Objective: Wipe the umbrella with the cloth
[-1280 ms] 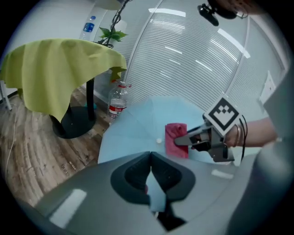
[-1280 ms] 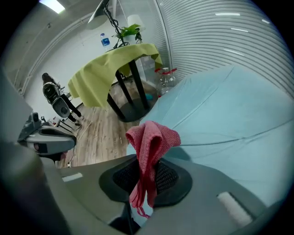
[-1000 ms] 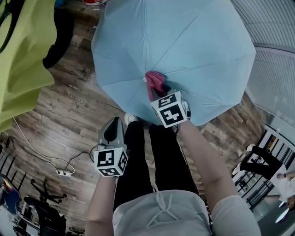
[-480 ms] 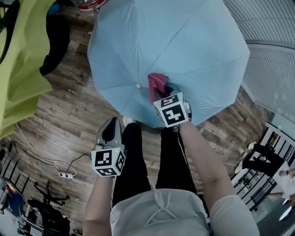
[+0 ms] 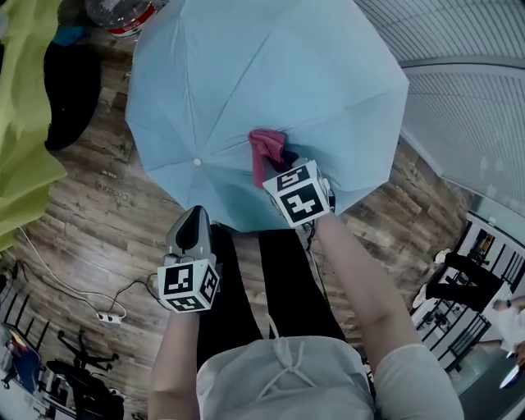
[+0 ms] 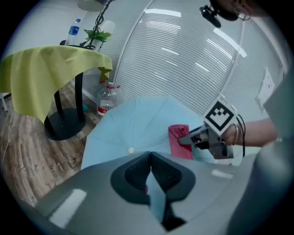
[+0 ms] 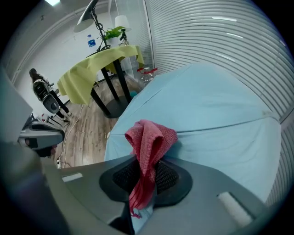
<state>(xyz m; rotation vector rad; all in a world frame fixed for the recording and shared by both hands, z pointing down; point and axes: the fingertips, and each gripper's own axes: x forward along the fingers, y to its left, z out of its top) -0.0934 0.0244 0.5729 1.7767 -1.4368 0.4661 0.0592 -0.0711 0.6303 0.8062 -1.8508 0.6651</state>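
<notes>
The open light-blue umbrella (image 5: 271, 82) lies canopy-up on the wood floor, its white tip (image 5: 197, 162) to the left. A pink cloth (image 5: 264, 152) rests on the canopy right of the tip, pinched in my right gripper (image 5: 277, 164), which is shut on it. In the right gripper view the cloth (image 7: 149, 147) hangs bunched between the pads over the umbrella (image 7: 216, 114). My left gripper (image 5: 191, 216) hovers at the umbrella's near edge, shut, with nothing seen held. The left gripper view shows its closed jaws (image 6: 150, 158), the umbrella (image 6: 138, 124) and the cloth (image 6: 180, 141) beyond.
A round table under a yellow-green cover (image 5: 20, 107) stands at left, with a water bottle (image 5: 123, 12) beside the umbrella's far edge. A cable and power strip (image 5: 107, 316) lie on the floor. Ribbed blinds (image 5: 467, 90) line the right side. The person's dark trousers (image 5: 246, 287) are below.
The right gripper has dragged the cloth across the canopy, away from the white tip toward the right. The left gripper has hardly moved.
</notes>
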